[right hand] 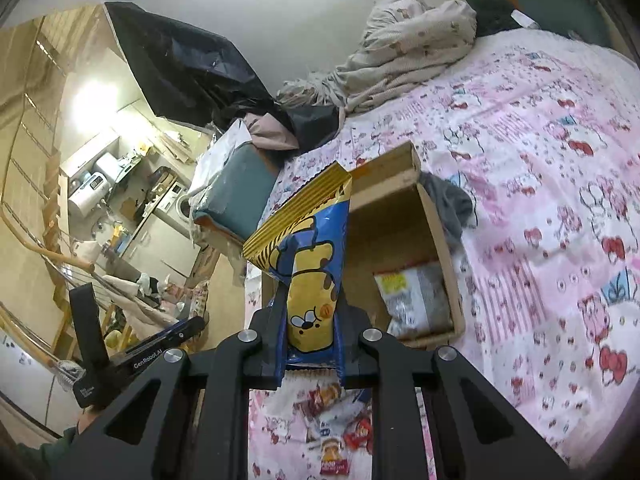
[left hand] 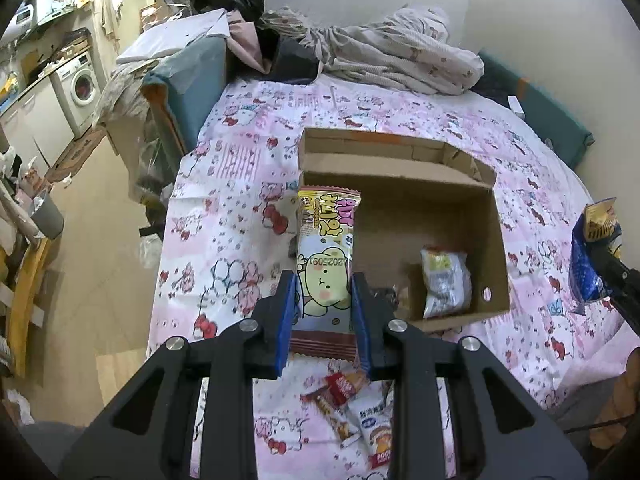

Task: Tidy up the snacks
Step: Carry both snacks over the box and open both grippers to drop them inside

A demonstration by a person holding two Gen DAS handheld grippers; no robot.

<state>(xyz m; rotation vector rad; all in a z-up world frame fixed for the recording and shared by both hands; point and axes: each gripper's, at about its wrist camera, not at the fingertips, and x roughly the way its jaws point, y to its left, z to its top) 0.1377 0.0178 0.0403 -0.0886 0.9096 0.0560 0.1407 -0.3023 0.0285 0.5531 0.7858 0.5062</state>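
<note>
The left gripper [left hand: 323, 304] is closed to a narrow gap on a cartoon-face snack packet [left hand: 326, 268], its blue pads pressing the packet's two long edges; the packet stands lengthwise between the fingers, its brown crimped end nearest the camera and its far end reaching toward 12 o'clock over the near-left corner of the cardboard box [left hand: 496, 240].

The right gripper [right hand: 312, 320] is likewise clamped on one thing, a blue-and-yellow snack bag [right hand: 316, 264] (a cartoon bear printed upside down on it), whose striped yellow top tilts toward 11 o'clock. In the left wrist view that same bag [left hand: 592, 256] shows at 3 o'clock, held above the bed, apart from the box.

One open cardboard box [right hand: 400, 216] sits on the pink cartoon-print bedsheet [left hand: 240, 184], at 12 to 1 o'clock from each gripper. Inside it lies one clear-wrapped snack pack [left hand: 446, 280], against the near-right corner.

On the sheet at 6 o'clock, below the left gripper, lie loose snack packets [left hand: 352, 412]: three can be counted in that view, overlapping; the right wrist view shows about four small ones [right hand: 336, 432], partly hidden by the fingers, so the exact number is uncertain.

A rumpled pale blanket [left hand: 400, 52] is heaped at 12 o'clock, at the far end of the bed.
</note>
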